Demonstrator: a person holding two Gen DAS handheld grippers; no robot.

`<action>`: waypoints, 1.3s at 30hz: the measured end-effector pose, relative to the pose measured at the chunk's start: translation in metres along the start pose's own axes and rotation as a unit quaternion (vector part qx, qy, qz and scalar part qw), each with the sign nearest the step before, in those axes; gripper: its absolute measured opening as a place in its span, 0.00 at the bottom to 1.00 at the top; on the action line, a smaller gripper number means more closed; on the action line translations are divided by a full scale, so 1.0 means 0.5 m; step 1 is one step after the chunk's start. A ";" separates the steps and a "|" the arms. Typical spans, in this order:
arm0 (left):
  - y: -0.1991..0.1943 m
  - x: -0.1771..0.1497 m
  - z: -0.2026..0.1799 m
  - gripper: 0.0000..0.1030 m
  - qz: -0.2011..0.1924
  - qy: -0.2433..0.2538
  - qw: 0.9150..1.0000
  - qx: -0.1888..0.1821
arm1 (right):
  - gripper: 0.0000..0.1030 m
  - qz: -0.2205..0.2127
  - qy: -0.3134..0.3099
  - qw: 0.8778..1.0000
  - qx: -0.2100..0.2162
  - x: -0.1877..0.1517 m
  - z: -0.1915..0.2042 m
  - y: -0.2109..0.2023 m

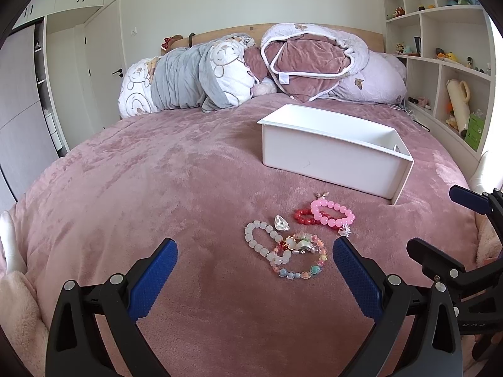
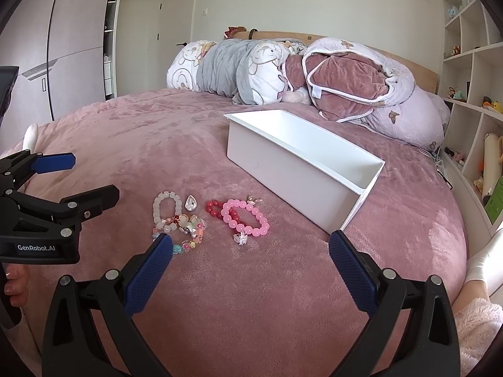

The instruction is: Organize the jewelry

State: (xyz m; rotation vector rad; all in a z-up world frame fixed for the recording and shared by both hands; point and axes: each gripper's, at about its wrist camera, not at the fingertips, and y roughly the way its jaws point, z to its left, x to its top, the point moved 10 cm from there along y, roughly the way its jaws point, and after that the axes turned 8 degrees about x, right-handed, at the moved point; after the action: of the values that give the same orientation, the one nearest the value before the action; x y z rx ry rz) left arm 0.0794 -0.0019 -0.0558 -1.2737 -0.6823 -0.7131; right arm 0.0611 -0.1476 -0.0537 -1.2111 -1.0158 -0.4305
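Jewelry lies on the pink bedspread: a pink bead bracelet (image 1: 334, 214) (image 2: 245, 217) over a red bead bracelet (image 1: 303, 216) (image 2: 214, 208), a white bead bracelet (image 1: 263, 242) (image 2: 166, 209), a multicolour bead bracelet (image 1: 301, 262) (image 2: 188, 235), a clear crystal piece (image 1: 280, 222) (image 2: 190, 203) and a small silver charm (image 1: 345, 231) (image 2: 242, 238). An open white box (image 1: 333, 154) (image 2: 301, 169) stands behind them. My left gripper (image 1: 254, 251) is open, just before the pile. My right gripper (image 2: 250, 245) is open, near the charm. Both are empty.
Rolled quilts and pillows (image 1: 239, 69) lie at the bed's head. White shelves with toys (image 1: 446, 62) line the right wall. Wardrobes and a door (image 2: 78, 40) stand at the left. The right gripper shows at the left wrist view's right edge (image 1: 465, 220).
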 end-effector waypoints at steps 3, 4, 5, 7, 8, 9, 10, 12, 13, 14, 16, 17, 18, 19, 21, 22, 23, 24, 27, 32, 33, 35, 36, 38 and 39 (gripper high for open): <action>0.000 -0.001 0.000 0.97 0.000 0.000 1.000 -0.001 | 0.95 0.000 0.001 1.000 -0.001 -0.001 -0.001 0.000; 0.000 -0.001 0.000 0.97 0.000 0.000 1.000 -0.001 | 0.95 0.001 0.001 1.000 -0.001 0.000 -0.001 0.000; 0.001 -0.002 -0.001 0.97 0.002 0.001 1.000 -0.002 | 0.95 0.001 0.001 1.000 -0.002 -0.001 -0.001 0.000; 0.004 -0.004 -0.002 0.97 0.003 0.002 1.000 -0.003 | 0.95 0.002 0.001 1.000 -0.002 0.000 -0.001 0.001; 0.004 -0.005 -0.003 0.97 0.004 0.003 1.000 -0.003 | 0.95 0.002 0.001 1.000 -0.002 0.000 -0.001 0.000; 0.004 -0.005 -0.003 0.97 0.003 0.002 1.000 -0.003 | 0.95 0.001 0.001 1.000 -0.002 0.000 -0.001 0.000; 0.004 -0.005 -0.003 0.97 0.003 0.002 1.000 -0.003 | 0.95 0.001 0.002 1.000 -0.002 0.000 -0.001 0.000; 0.004 -0.006 -0.003 0.97 0.004 0.002 1.000 -0.002 | 0.95 0.002 0.002 1.000 -0.002 0.000 -0.002 0.001; 0.004 -0.006 -0.003 0.97 0.004 0.001 1.000 -0.002 | 0.95 0.002 0.002 1.000 -0.003 -0.001 -0.002 0.001; 0.006 -0.008 -0.003 0.97 0.007 0.000 1.000 -0.003 | 0.95 0.004 0.003 1.000 -0.004 -0.001 -0.003 0.002; 0.011 -0.012 -0.002 0.97 0.011 -0.002 1.000 -0.004 | 0.95 0.008 0.006 1.000 -0.004 -0.004 -0.008 0.007; 0.012 -0.013 -0.002 0.97 0.012 -0.002 1.000 -0.003 | 0.95 0.010 0.008 1.000 -0.003 -0.005 -0.008 0.009; 0.015 -0.014 -0.001 0.97 0.013 -0.003 1.000 -0.004 | 0.95 0.013 0.009 1.000 0.000 -0.006 -0.009 0.011; 0.017 -0.014 -0.001 0.97 0.014 -0.002 1.000 -0.005 | 0.95 0.015 0.011 1.000 0.001 -0.006 -0.010 0.014; 0.021 -0.014 -0.002 0.97 0.016 0.001 1.000 -0.007 | 0.95 0.021 0.012 1.000 0.007 -0.004 -0.009 0.021; 0.023 -0.012 -0.002 0.97 0.015 0.004 1.000 -0.009 | 0.95 0.023 0.011 1.000 0.007 -0.003 -0.009 0.024; 0.026 -0.010 -0.005 0.97 0.012 0.007 1.000 -0.009 | 0.95 0.024 0.008 1.000 0.006 -0.001 -0.009 0.027; 0.028 -0.006 -0.006 0.97 0.011 0.011 1.000 -0.010 | 0.95 0.026 0.006 1.000 0.006 0.001 -0.009 0.031; 0.036 0.004 -0.015 0.97 0.004 0.020 1.000 -0.018 | 0.95 0.034 0.004 0.999 0.005 0.005 -0.013 0.044; 0.053 0.020 -0.025 0.97 -0.005 0.013 0.998 -0.062 | 0.95 0.050 0.012 0.999 0.016 0.014 -0.026 0.075; 0.058 0.023 -0.027 0.97 -0.003 0.010 0.997 -0.071 | 0.95 0.052 0.011 0.998 0.014 0.016 -0.030 0.081; 0.070 0.028 -0.027 0.97 -0.001 0.005 0.997 -0.078 | 0.95 0.053 0.010 0.998 0.012 0.021 -0.038 0.093; 0.077 0.030 -0.028 0.97 -0.001 0.005 0.997 -0.078 | 0.95 0.054 0.009 0.998 0.009 0.024 -0.041 0.099; 0.092 0.033 -0.029 0.97 0.002 0.009 0.997 -0.075 | 0.94 0.057 0.008 0.998 0.009 0.028 -0.046 0.113; 0.100 0.033 -0.031 0.97 0.003 0.012 0.997 -0.075 | 0.91 0.060 0.008 0.998 0.008 0.029 -0.052 0.121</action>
State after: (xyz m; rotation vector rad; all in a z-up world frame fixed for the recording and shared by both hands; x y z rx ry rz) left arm 0.1297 -0.0114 -0.0749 -1.4016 -0.6147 -0.7846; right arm 0.1247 -0.1470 -0.0758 -1.2443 -0.9263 -0.3368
